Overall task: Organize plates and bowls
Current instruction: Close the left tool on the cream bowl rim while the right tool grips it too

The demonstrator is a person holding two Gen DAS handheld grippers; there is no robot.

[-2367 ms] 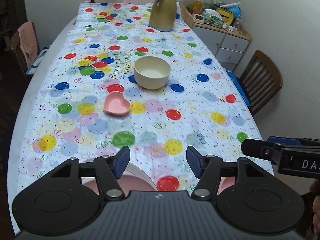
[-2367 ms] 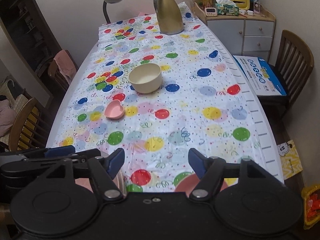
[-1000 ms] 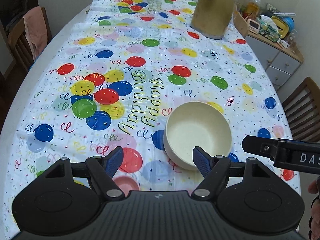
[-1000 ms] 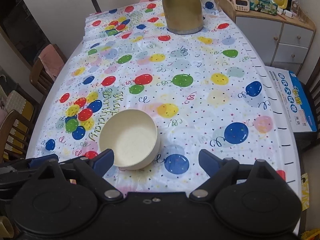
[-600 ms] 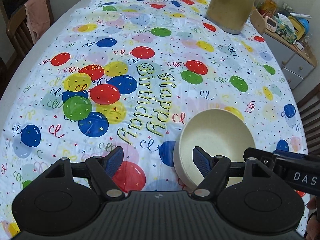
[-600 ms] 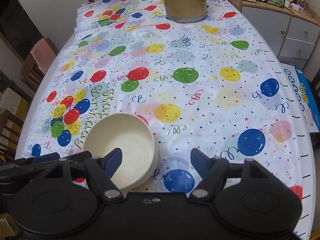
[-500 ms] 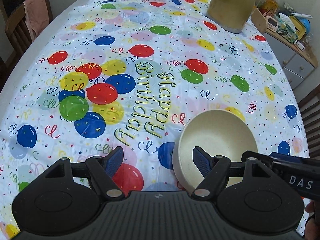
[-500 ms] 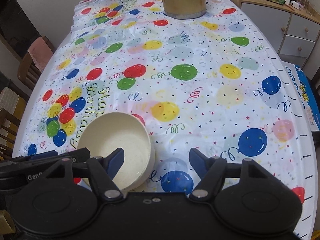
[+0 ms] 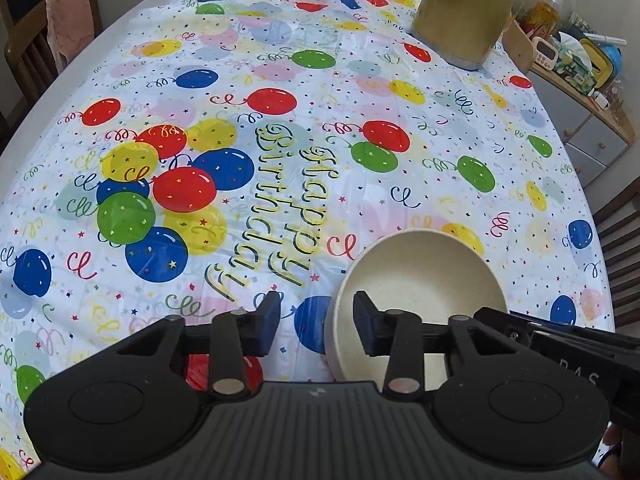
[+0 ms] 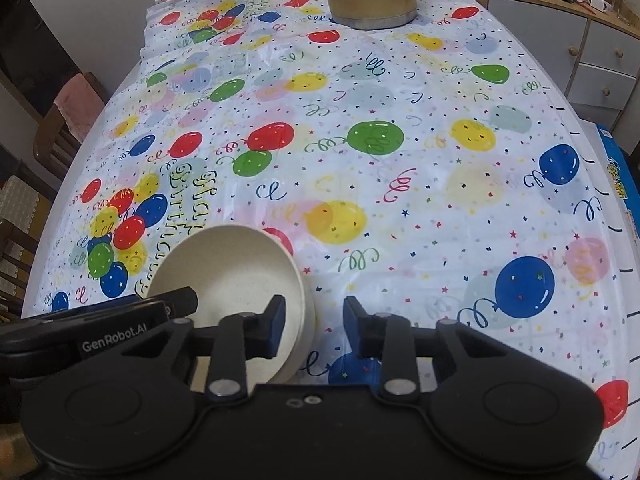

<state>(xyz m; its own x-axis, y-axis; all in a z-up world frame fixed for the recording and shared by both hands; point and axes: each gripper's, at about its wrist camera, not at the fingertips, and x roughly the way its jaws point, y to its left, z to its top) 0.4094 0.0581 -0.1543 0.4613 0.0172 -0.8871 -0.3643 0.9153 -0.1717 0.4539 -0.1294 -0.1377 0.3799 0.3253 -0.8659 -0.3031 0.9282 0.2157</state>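
Observation:
A cream bowl [image 9: 424, 276] stands on the balloon tablecloth, close below both grippers; it also shows in the right wrist view [image 10: 228, 276]. My left gripper [image 9: 316, 320] straddles the bowl's left rim, with one finger outside and one inside, and a gap still shows. My right gripper [image 10: 314, 326] straddles the bowl's right rim in the same way, partly closed. Neither jaw presses the rim. The right gripper's body [image 9: 560, 344] shows at the right of the left wrist view.
A gold kettle [image 9: 460, 12] stands at the far end of the table. A wooden cabinet [image 10: 592, 52] with clutter on top is at the far right. Chairs [image 9: 44, 44] stand along the left side, and one [image 9: 620, 232] on the right.
Both grippers have moved forward over the table to the cream bowl. In the last half second both have narrowed, each around one side of the rim. The pink heart dish has left view.

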